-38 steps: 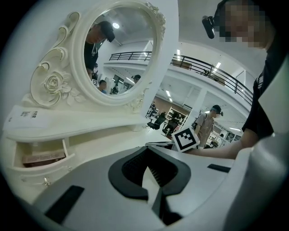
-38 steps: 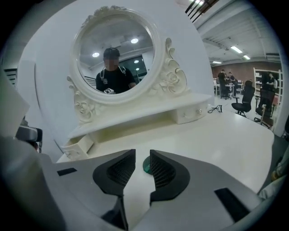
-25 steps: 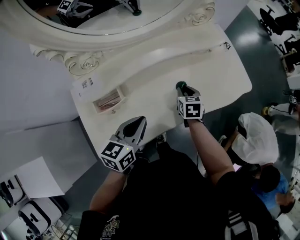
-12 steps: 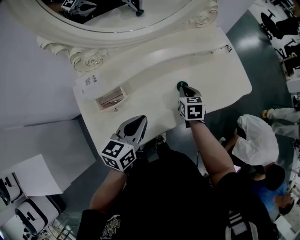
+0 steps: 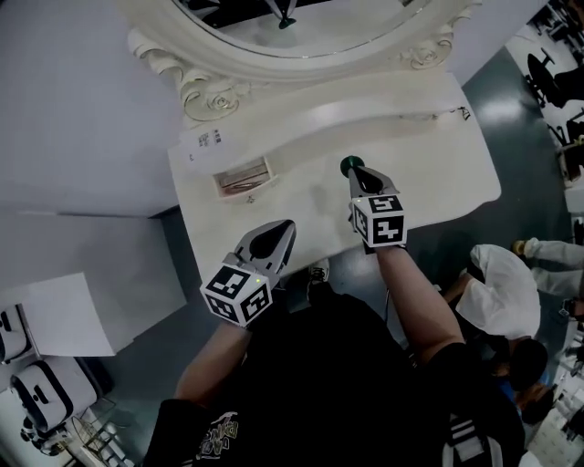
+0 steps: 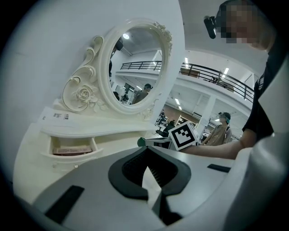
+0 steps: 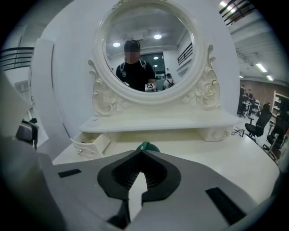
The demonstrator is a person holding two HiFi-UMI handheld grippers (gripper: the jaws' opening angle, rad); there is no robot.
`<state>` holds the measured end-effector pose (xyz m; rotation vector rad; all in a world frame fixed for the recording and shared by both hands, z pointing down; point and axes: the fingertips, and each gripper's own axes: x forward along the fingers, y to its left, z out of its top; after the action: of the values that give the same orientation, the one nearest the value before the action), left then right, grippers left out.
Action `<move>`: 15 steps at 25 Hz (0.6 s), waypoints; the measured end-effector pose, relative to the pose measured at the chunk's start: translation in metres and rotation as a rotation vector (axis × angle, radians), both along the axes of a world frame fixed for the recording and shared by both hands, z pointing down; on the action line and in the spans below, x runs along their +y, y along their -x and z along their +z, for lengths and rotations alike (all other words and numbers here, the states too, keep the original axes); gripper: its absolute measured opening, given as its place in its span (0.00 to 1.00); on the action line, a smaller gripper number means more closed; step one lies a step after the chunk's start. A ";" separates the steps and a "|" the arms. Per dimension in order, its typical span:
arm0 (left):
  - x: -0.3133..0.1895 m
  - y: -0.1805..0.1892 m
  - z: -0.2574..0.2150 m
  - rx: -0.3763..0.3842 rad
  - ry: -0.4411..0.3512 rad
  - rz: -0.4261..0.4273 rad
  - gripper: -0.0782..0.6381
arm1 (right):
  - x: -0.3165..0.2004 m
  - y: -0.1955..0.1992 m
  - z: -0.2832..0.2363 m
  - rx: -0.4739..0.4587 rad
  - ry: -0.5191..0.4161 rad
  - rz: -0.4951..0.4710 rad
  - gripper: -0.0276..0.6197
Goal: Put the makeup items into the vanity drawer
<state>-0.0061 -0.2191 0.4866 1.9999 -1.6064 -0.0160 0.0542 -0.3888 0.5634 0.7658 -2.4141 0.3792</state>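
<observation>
On the cream vanity table (image 5: 438, 155) the small left drawer (image 5: 245, 177) stands open, with flat pinkish items lying inside; it also shows in the left gripper view (image 6: 71, 148) and in the right gripper view (image 7: 88, 143). My right gripper (image 5: 356, 171) is over the middle of the tabletop, shut on a small green makeup item (image 5: 348, 165) that sticks out past its tips (image 7: 146, 146). My left gripper (image 5: 281, 228) hovers at the table's front edge, below and right of the drawer, shut with nothing in it (image 6: 146, 151).
An oval mirror (image 5: 301, 27) in a carved frame rises behind a raised shelf (image 5: 365, 105). A paper label (image 5: 208, 141) lies on the shelf's left end. A second small drawer (image 7: 221, 132) at the right is closed. People and chairs stand on the floor at the right (image 5: 502, 292).
The head view has swung, so the table sits lower and further right in frame. Both grippers keep nearly the same places, the right one still shut on the green item.
</observation>
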 end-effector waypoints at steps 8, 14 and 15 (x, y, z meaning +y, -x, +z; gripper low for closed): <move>0.037 0.038 -0.023 -0.035 -0.037 -0.111 0.11 | 0.050 0.073 -0.036 -0.069 -0.022 -0.169 0.09; 0.072 0.064 -0.032 -0.050 -0.046 -0.195 0.11 | 0.090 0.127 -0.046 -0.086 -0.022 -0.287 0.09; 0.078 0.069 -0.033 -0.051 -0.046 -0.213 0.11 | 0.096 0.135 -0.045 -0.084 -0.020 -0.306 0.09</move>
<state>-0.0754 -0.1412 0.4538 1.8678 -1.8607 -0.0835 -0.0811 -0.2926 0.5187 0.3838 -2.5657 0.2690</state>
